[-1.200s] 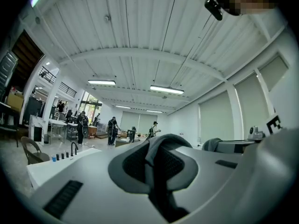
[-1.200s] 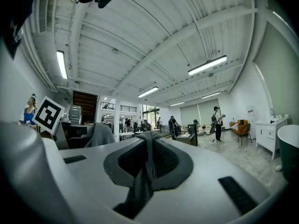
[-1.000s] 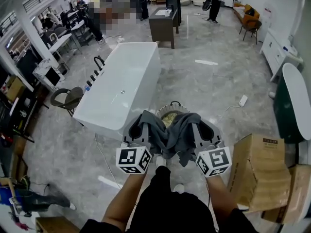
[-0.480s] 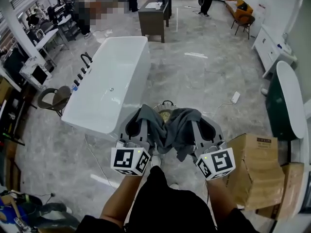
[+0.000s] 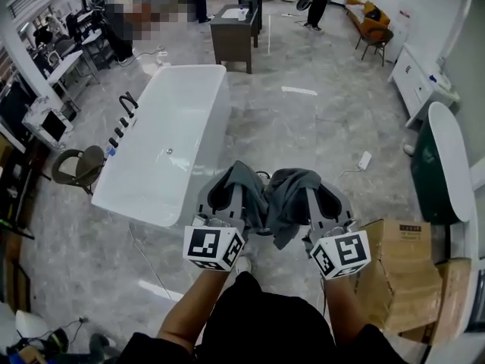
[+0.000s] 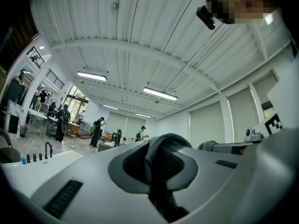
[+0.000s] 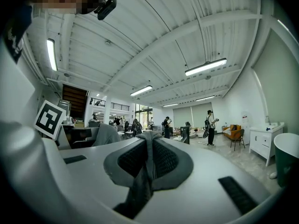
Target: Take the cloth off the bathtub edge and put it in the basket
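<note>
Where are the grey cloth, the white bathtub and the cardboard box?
grey cloth (image 5: 288,199), head view, its bunched right half.
white bathtub (image 5: 182,112), head view, bare inside of the basin.
cardboard box (image 5: 398,268), head view, its top face.

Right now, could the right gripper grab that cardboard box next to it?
Probably not yet: the right gripper is shut on the grey cloth, shared with the left gripper. The cardboard box itself sits close, nothing between.
</note>
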### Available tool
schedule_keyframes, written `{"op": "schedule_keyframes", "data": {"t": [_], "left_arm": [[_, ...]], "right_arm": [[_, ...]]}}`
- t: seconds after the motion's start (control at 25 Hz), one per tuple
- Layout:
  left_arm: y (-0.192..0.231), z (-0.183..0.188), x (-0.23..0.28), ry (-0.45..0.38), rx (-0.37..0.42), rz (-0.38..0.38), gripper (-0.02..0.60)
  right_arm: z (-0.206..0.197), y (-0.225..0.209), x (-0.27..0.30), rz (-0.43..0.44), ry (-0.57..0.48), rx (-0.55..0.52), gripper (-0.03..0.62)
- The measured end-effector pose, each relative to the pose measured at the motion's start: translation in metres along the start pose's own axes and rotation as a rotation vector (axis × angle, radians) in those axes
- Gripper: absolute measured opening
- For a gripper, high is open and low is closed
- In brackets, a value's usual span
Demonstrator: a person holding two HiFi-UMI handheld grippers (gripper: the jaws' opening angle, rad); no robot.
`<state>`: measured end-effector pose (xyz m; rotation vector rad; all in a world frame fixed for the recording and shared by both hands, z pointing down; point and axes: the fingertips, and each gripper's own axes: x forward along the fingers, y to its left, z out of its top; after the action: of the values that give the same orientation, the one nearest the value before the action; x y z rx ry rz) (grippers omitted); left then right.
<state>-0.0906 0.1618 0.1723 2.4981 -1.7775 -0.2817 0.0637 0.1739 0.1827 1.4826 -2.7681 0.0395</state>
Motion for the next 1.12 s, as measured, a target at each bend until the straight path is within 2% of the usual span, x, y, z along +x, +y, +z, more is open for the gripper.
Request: {"op": "schedule_keyframes", "data": {"t": [0.32,0.6,1.12], "left_arm": [[0.032,-0.006,0.042,0.01,-0.025,-0.064,0.041],[0.056,-0.022,0.063,0.03,-0.057,-0.104,0.04],[0.082,-0.026,0.1,0.036,-0.103,-0.134,0.04]], "right_arm": [[-0.001,-0.007,0.056,-0.05,-0.003,-0.002,0.043],[-0.009,-0.015,0.085,-0.129,0.002,0.026,0.043],[-0.002,-0.026,0.135,-0.147,-0.002,0.026,0.043]]}}
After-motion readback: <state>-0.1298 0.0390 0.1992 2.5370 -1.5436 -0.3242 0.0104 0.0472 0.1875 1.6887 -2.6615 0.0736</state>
